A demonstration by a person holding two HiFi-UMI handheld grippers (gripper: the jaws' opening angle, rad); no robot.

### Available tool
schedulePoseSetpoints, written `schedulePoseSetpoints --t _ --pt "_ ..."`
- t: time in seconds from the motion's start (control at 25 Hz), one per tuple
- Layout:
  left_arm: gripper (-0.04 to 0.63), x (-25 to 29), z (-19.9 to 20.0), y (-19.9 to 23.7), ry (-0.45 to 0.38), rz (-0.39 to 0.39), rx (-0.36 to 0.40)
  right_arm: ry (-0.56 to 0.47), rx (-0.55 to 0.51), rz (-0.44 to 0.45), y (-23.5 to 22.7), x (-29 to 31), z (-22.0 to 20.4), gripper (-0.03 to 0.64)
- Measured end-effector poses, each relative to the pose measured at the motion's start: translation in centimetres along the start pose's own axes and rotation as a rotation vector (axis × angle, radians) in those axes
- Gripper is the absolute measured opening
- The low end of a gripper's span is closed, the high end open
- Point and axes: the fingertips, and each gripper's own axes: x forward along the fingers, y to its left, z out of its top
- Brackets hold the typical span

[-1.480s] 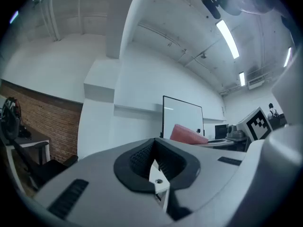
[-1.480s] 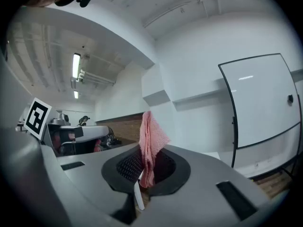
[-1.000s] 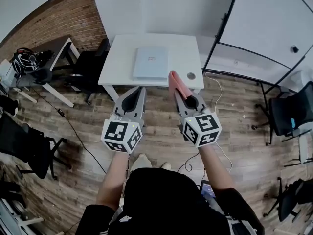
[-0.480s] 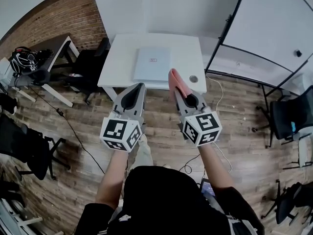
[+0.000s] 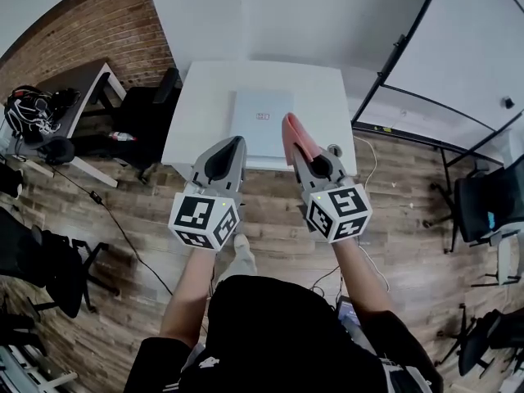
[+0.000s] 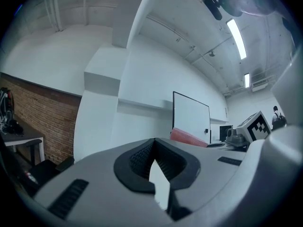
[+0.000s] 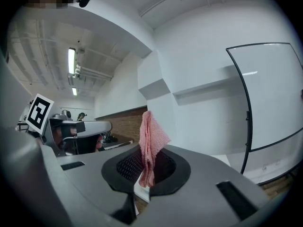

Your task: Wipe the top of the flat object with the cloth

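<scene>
While the right claw [image 5: 298, 152] pinches the cloth [image 5: 292, 133], the left claw [image 5: 235, 142] is closed, empty; ahead, a white table [image 5: 203, 109] bears the slab [image 5: 262, 119], logo unreadable.

Head view down onto table [image 5: 201, 113]; 2 gripper views wallward.

A white table [image 5: 205, 109] carries a flat pale-blue object [image 5: 262, 119] lying at its middle and a small round thing [image 5: 334, 149] near its front right corner.

two tools [image 5: 235, 142] [image 5: 301, 155], one cloth [image 5: 291, 131] (one flat object [image 5: 262, 121])
</scene>
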Motion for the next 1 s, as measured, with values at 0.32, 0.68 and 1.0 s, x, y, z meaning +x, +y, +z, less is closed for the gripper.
schedulePoseSetpoints --t 0.32,0.68,1.0 --pt "0.008 5.8 0.7 7.2 0.018 -0.045 -0.019 0.023 0.004 -0.041 -2.2 8.5 1.7 0.044" --pt "0.008 10.5 -0.8 14.2 0.041 -0.107 -0.058 0.071 0.009 -0.074 -3.3 17.2 0.9 0.044" --pt "0.008 14.4 -3.4 15.4 0.081 -0.138 -0.107 0.131 0.006 -0.097 -5.9 19.5 -1.2 0.044"
